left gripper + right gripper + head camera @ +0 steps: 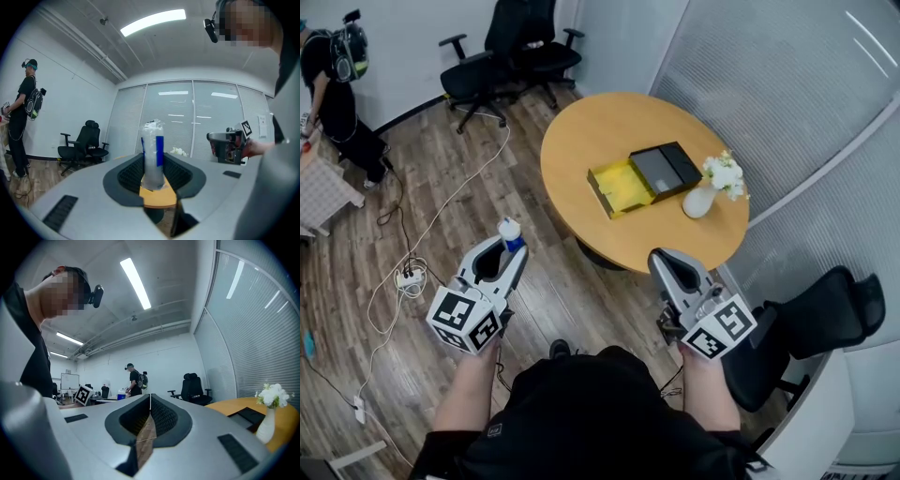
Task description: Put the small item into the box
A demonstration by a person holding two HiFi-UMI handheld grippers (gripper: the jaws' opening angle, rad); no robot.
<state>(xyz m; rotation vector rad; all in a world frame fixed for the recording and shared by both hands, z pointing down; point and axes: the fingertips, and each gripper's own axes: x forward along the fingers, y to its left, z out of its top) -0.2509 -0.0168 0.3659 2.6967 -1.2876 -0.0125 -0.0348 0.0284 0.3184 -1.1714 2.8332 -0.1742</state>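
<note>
A small item [510,232], a white and blue packet in clear wrap, stands upright between the jaws of my left gripper [508,247], which is shut on it. In the left gripper view the small item [153,154] fills the gap of the left gripper [153,164]. The box [623,186] lies open on the round wooden table [581,141], with a yellow inside and a black lid [667,167] beside it. Both grippers hover over the floor, short of the table's near edge. My right gripper [664,264] is shut and empty, and its tips meet in the right gripper view [150,397].
A white vase with flowers [701,199] stands just right of the box, and the vase [268,422] also shows at the right. Black office chairs [502,52] stand beyond the table, another chair [820,319] at the right. Cables and a power strip [410,277] lie on the floor. A person [333,89] stands far left.
</note>
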